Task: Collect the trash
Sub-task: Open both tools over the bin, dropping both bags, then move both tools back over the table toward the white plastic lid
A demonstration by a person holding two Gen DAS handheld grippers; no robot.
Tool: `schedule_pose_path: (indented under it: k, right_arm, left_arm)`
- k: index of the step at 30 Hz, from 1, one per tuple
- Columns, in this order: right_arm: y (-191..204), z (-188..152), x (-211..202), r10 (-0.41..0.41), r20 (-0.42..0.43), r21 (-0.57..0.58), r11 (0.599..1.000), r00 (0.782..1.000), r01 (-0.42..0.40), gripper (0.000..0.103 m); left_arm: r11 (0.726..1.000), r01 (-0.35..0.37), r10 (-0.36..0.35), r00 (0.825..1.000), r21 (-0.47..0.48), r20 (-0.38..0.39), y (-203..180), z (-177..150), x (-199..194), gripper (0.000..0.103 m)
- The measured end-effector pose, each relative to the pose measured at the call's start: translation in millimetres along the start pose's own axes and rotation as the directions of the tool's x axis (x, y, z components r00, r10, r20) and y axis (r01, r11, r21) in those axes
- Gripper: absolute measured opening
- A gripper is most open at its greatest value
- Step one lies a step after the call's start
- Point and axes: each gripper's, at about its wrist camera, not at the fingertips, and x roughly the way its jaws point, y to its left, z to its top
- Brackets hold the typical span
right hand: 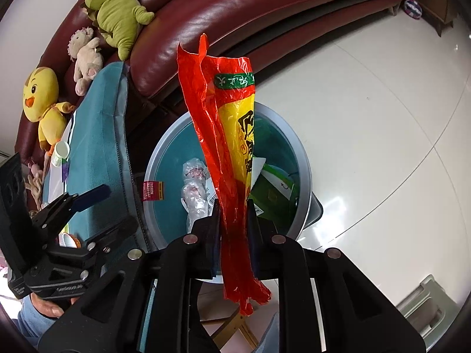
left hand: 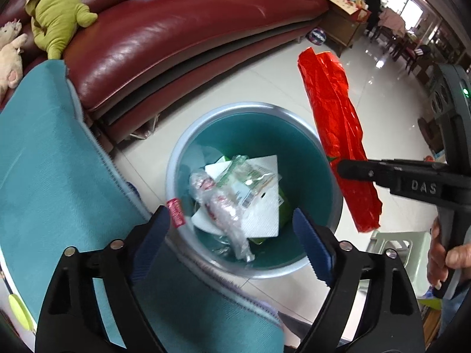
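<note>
A long red wrapper (right hand: 232,158), printed with a yellow panel and a green band, is clamped between the fingers of the right gripper (right hand: 234,214), whose jaws are closed tightly on its lower part. The wrapper is held upright, its longer upper part rising above the fingertips and its crumpled short end hanging below them. Seen from the left wrist, the same wrapper (left hand: 338,135) is held beside and slightly over the right-hand edge of the trash bin (left hand: 176,158), with the right gripper (left hand: 347,170) reaching in from the right and a hand (left hand: 444,256) wrapped around its handle. The left gripper (left hand: 232,235) is held above the near rim of the bin with its jaws spread wide and nothing between them; its blue pads (left hand: 312,244) frame the bin's contents. Inside the teal-lined bin lie a crumpled clear plastic bag (left hand: 223,206), a white paper napkin (left hand: 262,214) and a green package (right hand: 273,188). The bin stands on the pale tiled floor (right hand: 382,117), just beside a teal cushion (left hand: 53,176) that bears a small red label (left hand: 175,213). Behind it runs a dark red leather sofa (left hand: 176,29), on which a green plush toy (left hand: 59,14), a cream plush toy (right hand: 86,56) and a yellow chick plush (right hand: 44,97) are resting.
</note>
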Motion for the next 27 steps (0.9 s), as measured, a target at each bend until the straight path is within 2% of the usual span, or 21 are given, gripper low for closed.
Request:
schedule_pose_path:
  k: [5,6,7,8,12,19,27]
  right_arm:
    - [10,0,8,-0.011,-0.008,-0.020,1.000,1.000,0.011,0.026]
    - [13,0,11,-0.019,-0.011,-0.027,0.999,1.000,0.019,0.040]
    - [15,1,13,-0.022,-0.011,-0.030,0.999,1.000,0.022,0.061]
    - [17,0,14,-0.028,-0.005,-0.032,0.999,1.000,0.028,0.065]
    - [21,-2,19,-0.042,-0.018,-0.033,0.999,0.999,0.042,0.067]
    - [22,-7,9,-0.082,-0.014,-0.006,0.997,0.997,0.082,0.078]
    - [39,-19,0,-0.102,-0.029,-0.008,0.995,0.994,0.102,0.079]
  left_arm:
    - [1.000,-0.004,0.004,1.000,-0.024,0.014,9,-14,-15,0.091]
    - [1.000,-0.003,0.003,1.000,-0.030,0.015,10,-17,-18,0.092]
    - [0.999,0.002,-0.002,1.000,-0.041,0.015,13,-20,-21,0.092]
    - [0.999,0.006,-0.005,1.000,-0.046,0.015,14,-22,-22,0.092]
    - [0.997,0.014,-0.013,1.000,-0.070,0.006,22,-31,-28,0.092]
    - [0.996,0.028,-0.026,0.999,-0.087,0.030,31,-43,-42,0.093]
    - [0.994,0.027,-0.021,0.998,-0.110,0.054,45,-62,-65,0.093]
